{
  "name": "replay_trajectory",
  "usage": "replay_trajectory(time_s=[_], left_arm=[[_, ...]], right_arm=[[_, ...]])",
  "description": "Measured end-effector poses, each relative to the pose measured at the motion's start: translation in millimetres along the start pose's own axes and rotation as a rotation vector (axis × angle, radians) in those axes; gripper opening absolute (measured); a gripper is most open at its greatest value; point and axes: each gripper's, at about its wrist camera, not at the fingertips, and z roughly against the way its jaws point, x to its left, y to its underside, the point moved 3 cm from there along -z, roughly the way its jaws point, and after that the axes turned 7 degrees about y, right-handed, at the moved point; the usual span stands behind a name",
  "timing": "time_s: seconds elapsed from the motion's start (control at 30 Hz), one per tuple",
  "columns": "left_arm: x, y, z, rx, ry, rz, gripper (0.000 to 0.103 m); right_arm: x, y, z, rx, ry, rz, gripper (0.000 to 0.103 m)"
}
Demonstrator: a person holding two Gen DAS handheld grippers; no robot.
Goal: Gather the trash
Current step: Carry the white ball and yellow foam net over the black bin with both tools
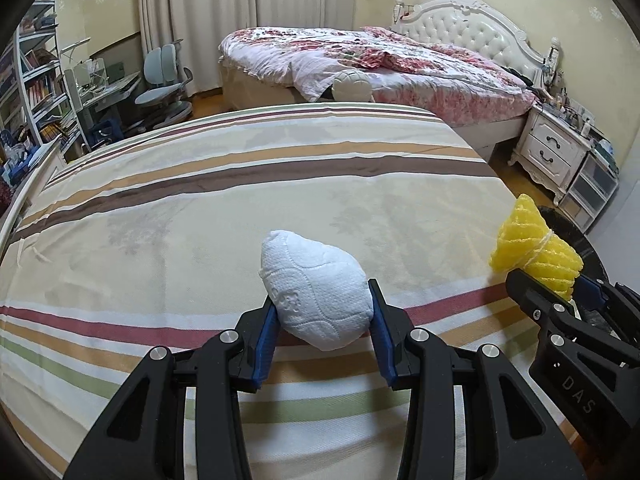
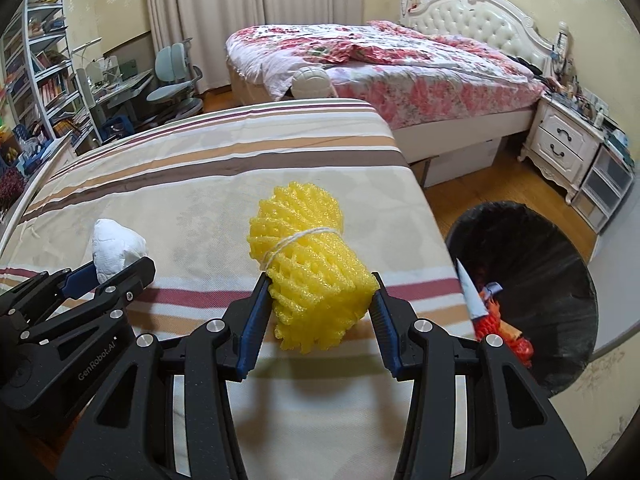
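A: Both loaded?
B: Left tongs (image 1: 322, 322) clamp the tissue wad (image 1: 316, 292); right tongs (image 2: 318, 312) clamp the yellow foam net (image 2: 312, 268), above the striped bed's (image 2: 160, 184) right edge.
A: Carry each over the bin (image 2: 560, 248) before releasing.

Place: a home bedroom
Signs: floral-quilted bed (image 1: 380, 64) with tufted headboard (image 2: 476, 16), white nightstand (image 1: 550, 148), curtains (image 2: 240, 8), bookshelf (image 1: 36, 80), study desk (image 1: 106, 88) and chair (image 2: 176, 76)
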Motion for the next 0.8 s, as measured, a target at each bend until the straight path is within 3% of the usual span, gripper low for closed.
replay_trajectory(time_s=[0.8], left_arm=[[-135, -19, -13, -0.048, 0.176, -0.222, 0.041]], right_arm=[[-136, 14, 5, -0.029, 0.22, -0.226, 0.046]])
